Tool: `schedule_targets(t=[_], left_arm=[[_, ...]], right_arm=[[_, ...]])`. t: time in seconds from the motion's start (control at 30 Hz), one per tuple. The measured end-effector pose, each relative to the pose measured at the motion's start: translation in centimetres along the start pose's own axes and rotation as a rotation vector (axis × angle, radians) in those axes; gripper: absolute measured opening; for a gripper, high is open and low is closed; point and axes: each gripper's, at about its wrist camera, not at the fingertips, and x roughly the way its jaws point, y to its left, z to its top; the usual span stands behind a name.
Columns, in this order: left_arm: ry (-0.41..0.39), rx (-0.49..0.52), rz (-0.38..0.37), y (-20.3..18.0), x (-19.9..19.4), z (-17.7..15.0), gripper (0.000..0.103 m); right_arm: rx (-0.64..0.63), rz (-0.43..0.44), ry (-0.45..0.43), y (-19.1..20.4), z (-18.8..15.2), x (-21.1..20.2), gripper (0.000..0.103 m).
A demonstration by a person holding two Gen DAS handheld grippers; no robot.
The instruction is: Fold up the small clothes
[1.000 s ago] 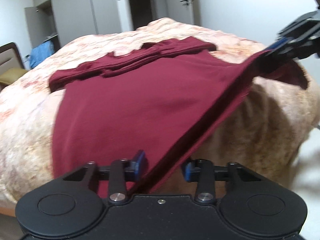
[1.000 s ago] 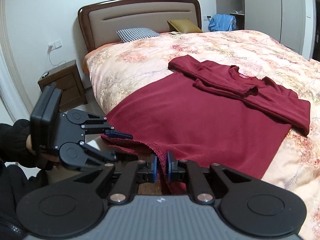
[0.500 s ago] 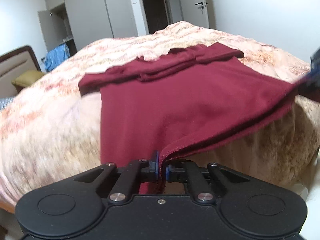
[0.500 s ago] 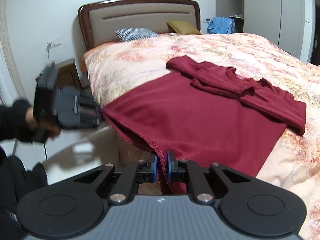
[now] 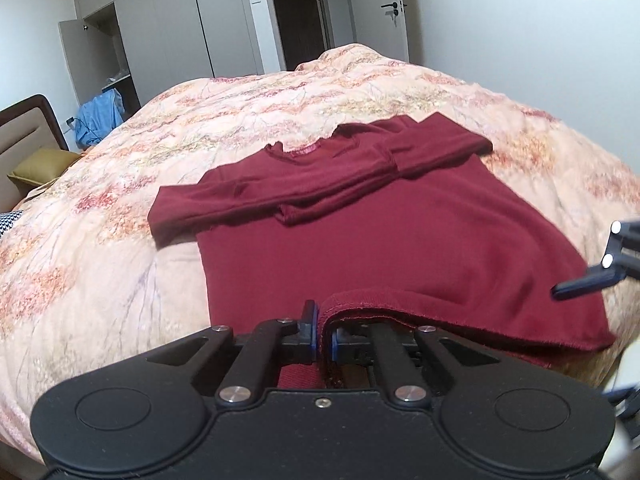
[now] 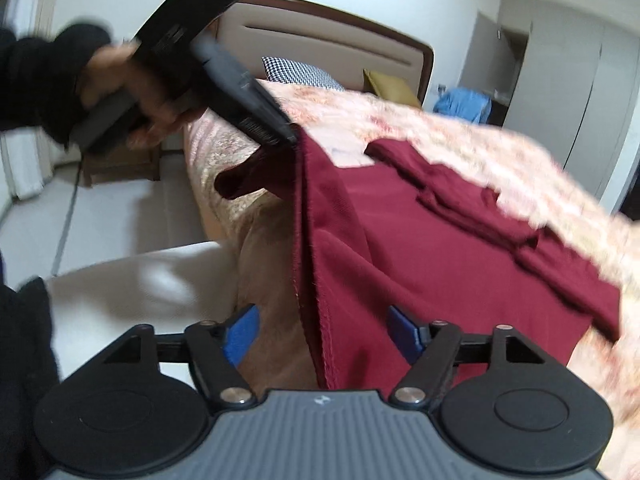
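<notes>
A dark red long-sleeved shirt [image 5: 400, 232] lies on the floral quilt [image 5: 280, 104], sleeves folded across its chest near the collar. My left gripper [image 5: 324, 338] is shut on the shirt's bottom hem and holds that hem lifted over the shirt's body. It also shows in the right wrist view [image 6: 288, 136], held by a hand. My right gripper [image 6: 322, 330] is open; the hem [image 6: 316, 320] hangs between its blue pads [image 6: 402, 334], not pinched. One of its fingers shows at the right edge of the left wrist view [image 5: 584, 286].
The bed has a padded headboard [image 6: 320, 48] with a checked pillow [image 6: 300, 74] and a mustard cushion [image 5: 36, 164]. Grey wardrobes [image 5: 160, 28] and a blue cloth [image 5: 98, 118] stand beyond. The bed's edge and the pale floor [image 6: 120, 216] lie below the hem.
My left gripper closed on the hem and carried it up and forward over the shirt. My right gripper, shut on the hem before, has opened and let it go.
</notes>
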Motion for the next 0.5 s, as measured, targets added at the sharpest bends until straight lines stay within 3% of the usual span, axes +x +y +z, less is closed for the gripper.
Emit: schedule_targets(t=[0.1,0.17,0.3,0.37,0.5], left_arm=[[-0.013,0.008,0.001,0.1,-0.3,0.7,0.006],[-0.025,0.022,0.011,0.1,-0.7,0.9,0.006],[-0.049,0.077,0.059,-0.1,-1.2,0.2,0.006],[-0.042,0.094,0.075,-0.1,-1.1,-0.7,0.007],[-0.021,0.092,0.07,-0.4,-0.8,-3.1,0.009]], right_arm=[[-0.105,-0.121,0.007,1.8,-0.2,1.2,0.074],[-0.169,-0.193,0.027,2.7,-0.7,1.8,0.051],[-0.28,-0.324,0.049,3.5,-2.8,0.8,0.037],[-0.329,-0.391,0.072,3.4,-4.3,-0.6,0.013],[-0.343,-0.445,0.103,2.6,-5.8,-3.2,0.006]])
